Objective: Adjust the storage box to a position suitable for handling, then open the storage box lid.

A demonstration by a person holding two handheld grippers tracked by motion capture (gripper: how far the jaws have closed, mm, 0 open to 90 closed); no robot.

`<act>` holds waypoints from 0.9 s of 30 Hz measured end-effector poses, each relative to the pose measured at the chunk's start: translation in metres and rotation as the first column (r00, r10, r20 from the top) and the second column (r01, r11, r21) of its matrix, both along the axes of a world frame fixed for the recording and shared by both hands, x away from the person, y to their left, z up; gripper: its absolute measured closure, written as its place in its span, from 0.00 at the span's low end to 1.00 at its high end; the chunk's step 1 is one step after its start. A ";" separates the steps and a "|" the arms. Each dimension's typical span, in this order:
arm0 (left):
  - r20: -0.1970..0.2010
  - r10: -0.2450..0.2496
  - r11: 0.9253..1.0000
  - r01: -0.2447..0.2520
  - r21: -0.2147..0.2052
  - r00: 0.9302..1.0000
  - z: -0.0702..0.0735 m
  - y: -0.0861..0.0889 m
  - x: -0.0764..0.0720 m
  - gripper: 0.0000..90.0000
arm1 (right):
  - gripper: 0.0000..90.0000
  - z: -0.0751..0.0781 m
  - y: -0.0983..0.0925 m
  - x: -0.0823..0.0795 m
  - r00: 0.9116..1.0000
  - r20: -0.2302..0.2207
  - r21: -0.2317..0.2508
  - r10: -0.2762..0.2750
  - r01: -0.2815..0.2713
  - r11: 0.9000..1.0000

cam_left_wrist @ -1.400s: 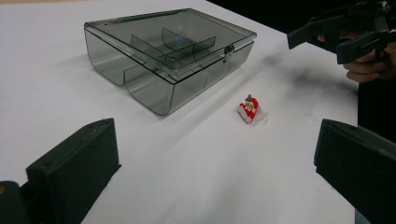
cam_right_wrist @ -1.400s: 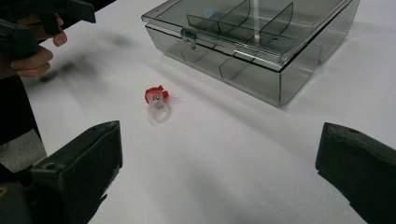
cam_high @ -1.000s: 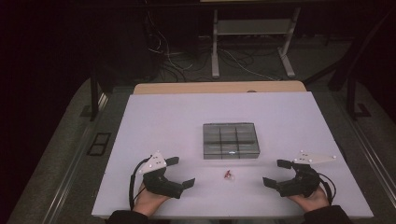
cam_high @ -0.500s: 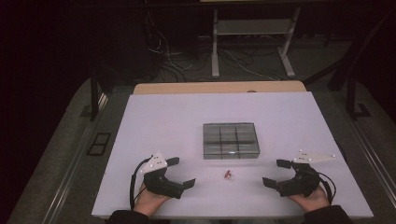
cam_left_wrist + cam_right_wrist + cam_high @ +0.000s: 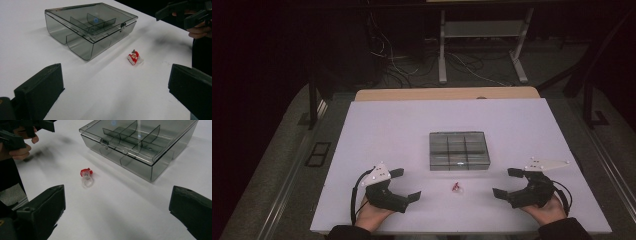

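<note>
A smoked clear compartment box (image 5: pixel 458 150) with its lid closed sits mid-table; it appears as the box (image 5: pixel 90 27) in the left gripper view and the box (image 5: pixel 140 143) in the right gripper view. A small red and clear ring toy (image 5: pixel 456 187) lies on the white table in front of it, seen as the toy (image 5: pixel 134 57) and the toy (image 5: pixel 86 176) up close. My left gripper (image 5: pixel 404 184) rests open at the near left, my right gripper (image 5: pixel 508 182) open at the near right. Both face the toy with nothing between the jaws.
The white tabletop (image 5: pixel 392 130) ends at a near edge just under the hands. A wooden strip (image 5: pixel 447 93) runs along the far edge. Beyond it stand metal stand legs (image 5: pixel 442 45) and loose cables (image 5: pixel 387 55) on the dark floor.
</note>
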State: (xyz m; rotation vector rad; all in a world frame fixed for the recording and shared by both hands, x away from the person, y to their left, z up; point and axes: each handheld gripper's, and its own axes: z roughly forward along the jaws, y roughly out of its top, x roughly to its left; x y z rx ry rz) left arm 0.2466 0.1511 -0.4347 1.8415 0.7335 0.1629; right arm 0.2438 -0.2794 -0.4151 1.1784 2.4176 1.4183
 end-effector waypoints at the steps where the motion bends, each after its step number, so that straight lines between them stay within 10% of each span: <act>1: 0.000 0.001 1.000 -0.001 -0.001 1.000 0.000 0.000 0.000 0.00 | 0.00 0.001 0.001 0.000 1.000 -0.003 0.000 0.000 0.000 1.000; 27: 0.002 0.006 1.000 -0.006 -0.001 1.000 0.000 0.001 0.000 0.00 | 0.00 0.021 0.013 0.032 0.998 -0.019 -0.053 0.054 -0.055 0.997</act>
